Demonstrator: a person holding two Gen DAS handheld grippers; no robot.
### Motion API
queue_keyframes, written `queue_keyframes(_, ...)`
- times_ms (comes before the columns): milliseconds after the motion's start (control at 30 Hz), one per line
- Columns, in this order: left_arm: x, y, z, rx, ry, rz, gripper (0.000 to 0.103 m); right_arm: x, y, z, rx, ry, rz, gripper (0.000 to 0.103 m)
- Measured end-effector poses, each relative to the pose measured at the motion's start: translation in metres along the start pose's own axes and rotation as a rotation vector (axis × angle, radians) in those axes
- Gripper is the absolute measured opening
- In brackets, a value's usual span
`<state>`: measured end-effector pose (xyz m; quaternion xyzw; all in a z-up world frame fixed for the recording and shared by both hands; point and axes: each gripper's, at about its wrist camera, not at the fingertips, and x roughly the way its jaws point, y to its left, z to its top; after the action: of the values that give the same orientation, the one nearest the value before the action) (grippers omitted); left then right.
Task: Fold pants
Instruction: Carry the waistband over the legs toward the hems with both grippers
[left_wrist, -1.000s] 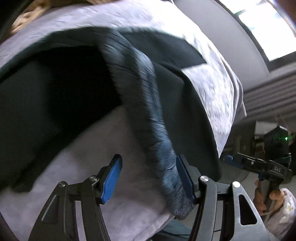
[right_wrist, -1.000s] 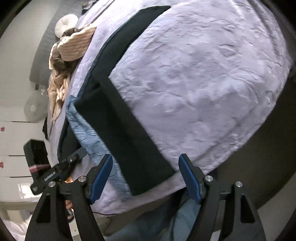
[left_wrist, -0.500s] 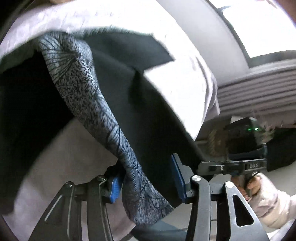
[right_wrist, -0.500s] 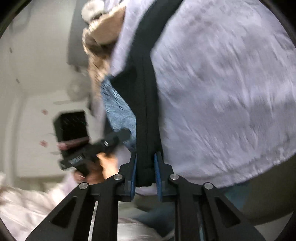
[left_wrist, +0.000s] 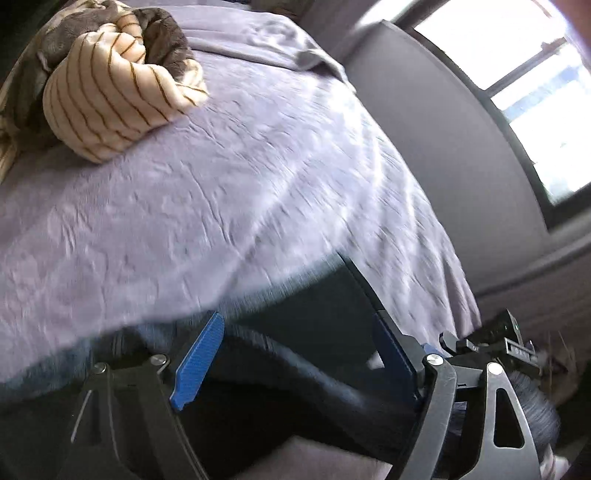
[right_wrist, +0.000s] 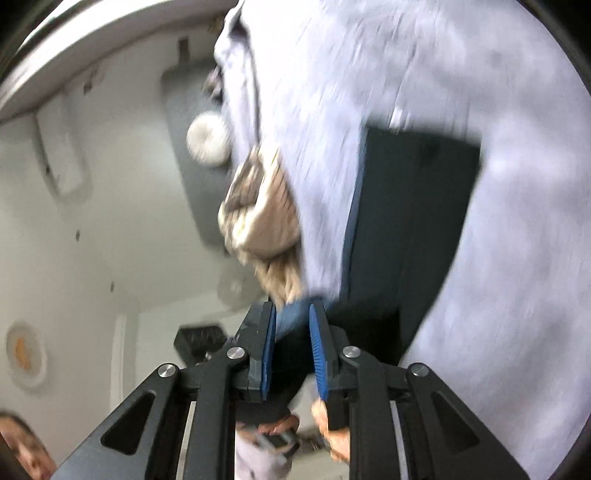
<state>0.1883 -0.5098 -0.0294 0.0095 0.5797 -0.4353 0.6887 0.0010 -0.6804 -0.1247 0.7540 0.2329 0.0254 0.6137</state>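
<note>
the left gripper (left_wrist: 299, 365) has its blue ribbed pads (left_wrist: 197, 362) spread wide, and the dark fabric of the pants (left_wrist: 317, 306) lies across the gap between them without being pinched. the right gripper (right_wrist: 291, 354) has its pads (right_wrist: 317, 354) drawn close together with dark cloth and a strip of blue patterned lining between them; that reads as a grip on a bunched edge of the pants (right_wrist: 413, 206), though motion blur keeps it from being certain.

the pants lie at the near edge of the bed (left_wrist: 229, 192), a dark flat panel running inward from that edge with one long side showing blue. they look soft, thin and limp, light enough to lift by a corner, and likely to sag and slide on themselves, so a hold on a doubled hem or the waistband edge seems safer than on a single layer. taking both ends of one edge should keep it straight during the fold.

the bed wears a pale lilac cover, crinkled and matte, giving some friction under the cloth. a plush blanket (left_wrist: 107, 92), cream with thin brown stripes and a brown reverse, is rolled in a lump toward the bed's far left corner, well apart from the pants. a grey wall and a bright window (left_wrist: 524, 92) stand beyond the bed's right edge.
</note>
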Motion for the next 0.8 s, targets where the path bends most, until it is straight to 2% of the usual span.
queue_keyframes(33, -0.001, 0.005, 0.003, -0.014, -0.004, 0.019, 0.082, 0.003, 0.000, 0.011, 0.004, -0.015, -0.028, 0.023)
queue_keyframes(100, 0.004, 0.006, 0.006, -0.036, -0.016, 0.043, 0.082, 0.003, 0.001, 0.029, -0.021, -0.035, -0.150, 0.041)
queue_keyframes(133, 0.002, 0.009, 0.006, -0.042, -0.026, 0.058, 0.082, -0.003, 0.003, 0.032, -0.047, -0.046, -0.210, 0.065)
queue_keyframes(167, 0.001, 0.010, 0.006, -0.043, -0.031, 0.068, 0.082, -0.006, 0.008, 0.035, -0.076, -0.061, -0.278, 0.083)
queue_keyframes(200, -0.003, 0.015, 0.005, -0.042, -0.032, 0.077, 0.082, -0.010, 0.012, 0.036, -0.115, -0.076, -0.331, 0.084)
queue_keyframes(333, -0.016, 0.021, 0.017, -0.050, -0.087, 0.153, 0.082, -0.024, 0.024, 0.034, -0.242, -0.060, -0.395, 0.082)
queue_keyframes(533, -0.037, 0.036, 0.024, -0.116, -0.166, 0.253, 0.082, -0.028, 0.030, 0.012, -0.356, -0.038, -0.393, 0.082)
queue_keyframes(600, -0.041, 0.036, 0.010, -0.081, -0.159, 0.302, 0.082, -0.013, 0.030, 0.005, -0.393, -0.003, -0.409, 0.082)
queue_keyframes(700, -0.040, 0.043, -0.028, -0.019, -0.114, 0.399, 0.082, 0.012, 0.026, -0.001, -0.437, 0.047, -0.457, 0.080)
queue_keyframes(800, -0.033, 0.069, -0.068, -0.058, -0.031, 0.444, 0.082, 0.034, 0.011, 0.005, -0.413, 0.063, -0.463, 0.077)
